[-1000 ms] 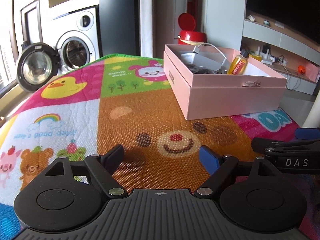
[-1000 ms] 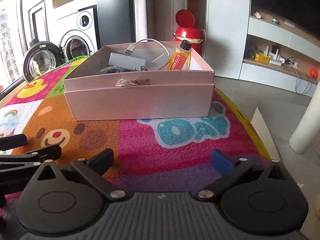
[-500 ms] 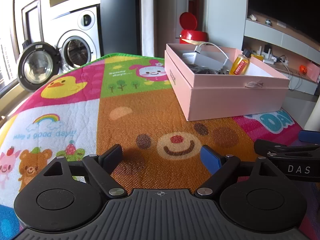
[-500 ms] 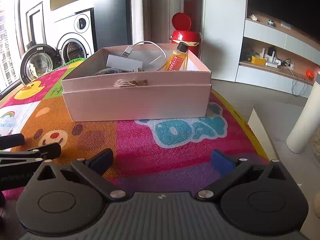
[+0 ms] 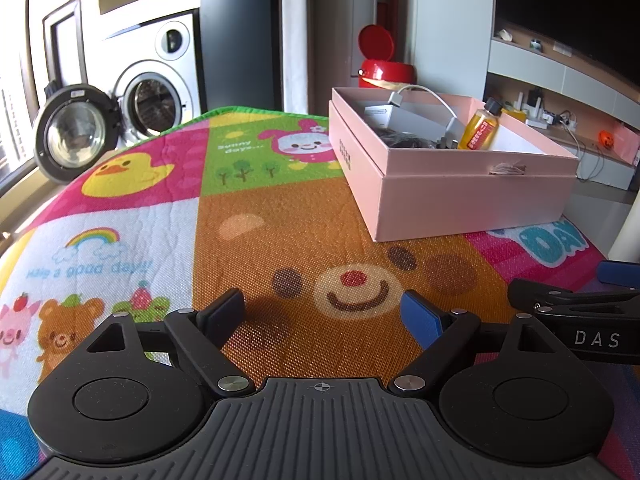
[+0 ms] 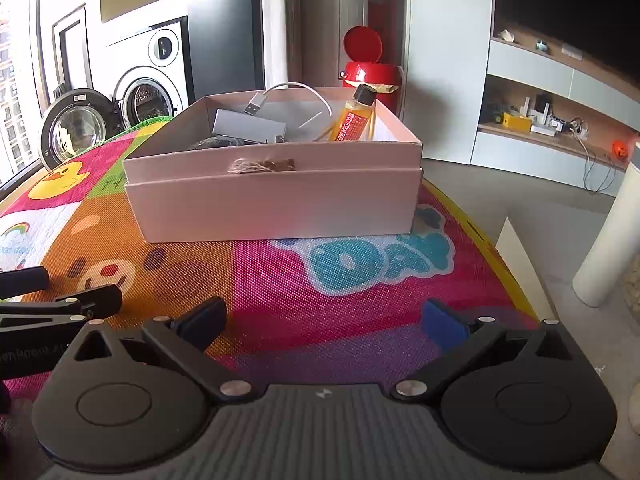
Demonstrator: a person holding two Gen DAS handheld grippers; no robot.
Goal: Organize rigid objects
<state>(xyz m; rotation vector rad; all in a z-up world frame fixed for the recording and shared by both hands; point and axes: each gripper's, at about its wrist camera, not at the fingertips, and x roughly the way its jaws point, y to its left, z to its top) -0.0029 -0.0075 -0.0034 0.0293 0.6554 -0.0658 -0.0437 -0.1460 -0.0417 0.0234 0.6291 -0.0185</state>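
Observation:
A pink cardboard box point(image 5: 460, 196) point(image 6: 280, 204) stands on the cartoon play mat point(image 5: 280, 232) point(image 6: 280, 280). Inside it lean a small yellow bottle with a black cap point(image 5: 480, 130) point(image 6: 356, 118), a grey flat device point(image 6: 250, 126) with a white USB cable point(image 6: 288, 94) point(image 5: 420, 94), and something dark point(image 5: 404, 142). My left gripper point(image 5: 322, 314) hovers open over the bear face, well short of the box. My right gripper point(image 6: 324, 320) is open too, empty, in front of the box's near wall. Each gripper shows at the edge of the other's view.
Behind the mat stand a washing machine with its round door open point(image 5: 76, 132) point(image 6: 76, 128) and a red bin with a raised lid point(image 5: 384, 64) point(image 6: 368, 64). At right, the mat's edge point(image 6: 500, 256) drops to the floor beside a white post point(image 6: 608, 240).
Both views have shifted slightly, with the box sitting a little lower and the scene a bit farther. Both grippers stay open and empty.

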